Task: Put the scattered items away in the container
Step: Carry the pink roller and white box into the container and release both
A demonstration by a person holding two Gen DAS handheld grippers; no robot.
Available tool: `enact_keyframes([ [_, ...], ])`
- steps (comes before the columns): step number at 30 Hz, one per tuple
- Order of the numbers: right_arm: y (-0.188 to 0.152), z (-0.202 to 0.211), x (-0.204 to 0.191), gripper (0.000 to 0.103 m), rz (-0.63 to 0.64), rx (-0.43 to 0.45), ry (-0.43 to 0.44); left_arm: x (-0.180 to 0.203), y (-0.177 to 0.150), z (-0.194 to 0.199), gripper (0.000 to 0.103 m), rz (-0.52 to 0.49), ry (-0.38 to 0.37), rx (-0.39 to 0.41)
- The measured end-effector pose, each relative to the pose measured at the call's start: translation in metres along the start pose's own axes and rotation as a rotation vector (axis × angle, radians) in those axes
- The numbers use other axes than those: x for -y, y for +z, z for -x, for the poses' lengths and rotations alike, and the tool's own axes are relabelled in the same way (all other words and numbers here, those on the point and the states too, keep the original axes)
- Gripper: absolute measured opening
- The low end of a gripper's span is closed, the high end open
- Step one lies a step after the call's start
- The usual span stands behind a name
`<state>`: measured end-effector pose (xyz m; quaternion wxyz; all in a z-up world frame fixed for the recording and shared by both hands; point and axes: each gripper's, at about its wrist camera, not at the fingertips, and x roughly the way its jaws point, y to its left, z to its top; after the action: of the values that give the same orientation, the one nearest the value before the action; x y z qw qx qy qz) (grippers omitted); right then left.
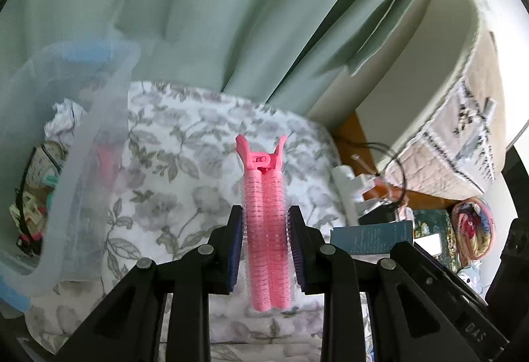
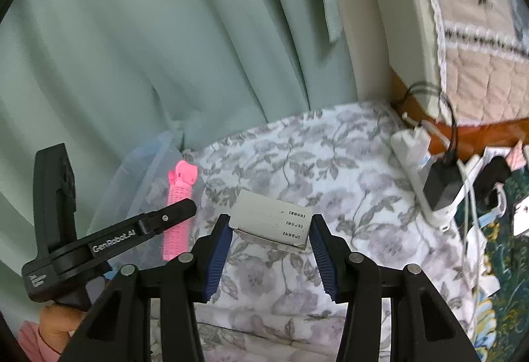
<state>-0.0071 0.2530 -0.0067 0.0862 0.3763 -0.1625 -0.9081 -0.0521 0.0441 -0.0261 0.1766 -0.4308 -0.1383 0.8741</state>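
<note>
Left wrist: left gripper [image 1: 266, 239] jaws clamp pink hair-roller clip [image 1: 266, 226].

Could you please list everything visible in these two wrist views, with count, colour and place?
hair roller clip: one, pink, held between the left gripper's pads
small box: one, grey-white with printed labels, held in the right gripper
storage container: one, clear plastic with blue handles, on the floral cover at left, already holding small items
floral cover: one, white with grey flowers, beneath both grippers
curtain: one, pale green, behind
power strip: one, white, right edge of the cover, black adapter plugged in
quilt: one, beige patterned, upper right
left gripper: black, blue pads, shut on the clip
right gripper: black, blue pads, shut on the box
</note>
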Motion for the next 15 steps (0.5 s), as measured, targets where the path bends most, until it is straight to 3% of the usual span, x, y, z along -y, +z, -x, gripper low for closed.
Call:
enact_keyframes([
  [15,0.009,0.029,-0.077,0.051,0.160,0.051,-0.009,-0.051,0.009,0.070,0.028,0.045,0.023,0.127],
])
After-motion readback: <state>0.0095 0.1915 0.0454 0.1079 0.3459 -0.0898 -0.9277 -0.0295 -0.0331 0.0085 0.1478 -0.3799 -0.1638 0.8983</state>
